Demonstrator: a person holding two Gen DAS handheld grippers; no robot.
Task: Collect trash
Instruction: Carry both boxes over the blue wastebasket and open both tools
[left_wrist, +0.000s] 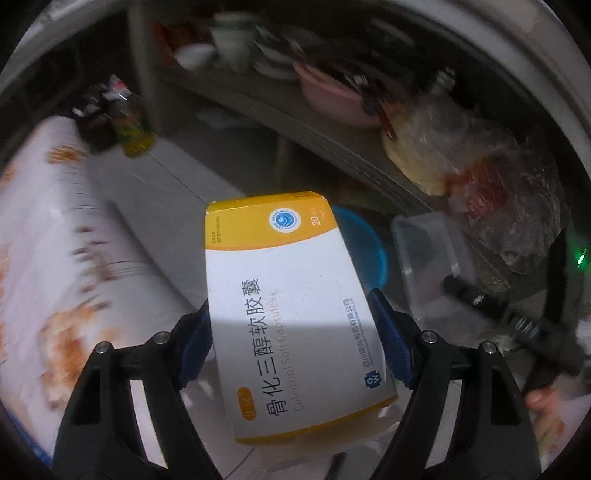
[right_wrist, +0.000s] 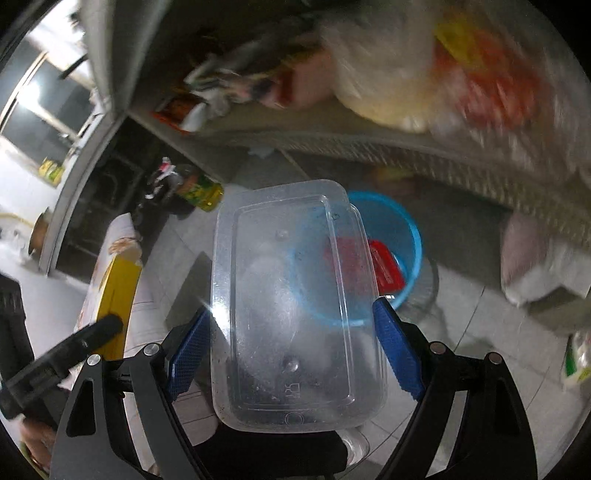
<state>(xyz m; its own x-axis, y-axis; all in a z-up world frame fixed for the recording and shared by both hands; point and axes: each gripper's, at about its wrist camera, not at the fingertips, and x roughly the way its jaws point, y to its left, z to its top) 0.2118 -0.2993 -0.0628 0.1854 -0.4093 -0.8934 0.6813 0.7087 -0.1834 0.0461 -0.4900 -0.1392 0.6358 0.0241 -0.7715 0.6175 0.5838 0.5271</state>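
Note:
My left gripper (left_wrist: 291, 317) is shut on a white and yellow medicine box (left_wrist: 291, 314), held in the air above the floor. My right gripper (right_wrist: 291, 325) is shut on a clear plastic food container (right_wrist: 291, 306), also held up. A blue bin (right_wrist: 399, 236) stands on the floor ahead, with a red item (right_wrist: 384, 266) inside; in the left wrist view the blue bin (left_wrist: 365, 243) peeks out behind the box. The clear container (left_wrist: 424, 254) and right gripper show at the right of the left wrist view; the yellow box edge (right_wrist: 118, 295) shows at the left of the right wrist view.
A shelf unit (right_wrist: 369, 144) with plastic bags (left_wrist: 480, 177), a pink bowl (left_wrist: 332, 96) and dishes runs above the bin. A bottle with a yellow label (left_wrist: 129, 125) stands on the tiled floor. A white patterned cloth surface (left_wrist: 55, 258) lies at left.

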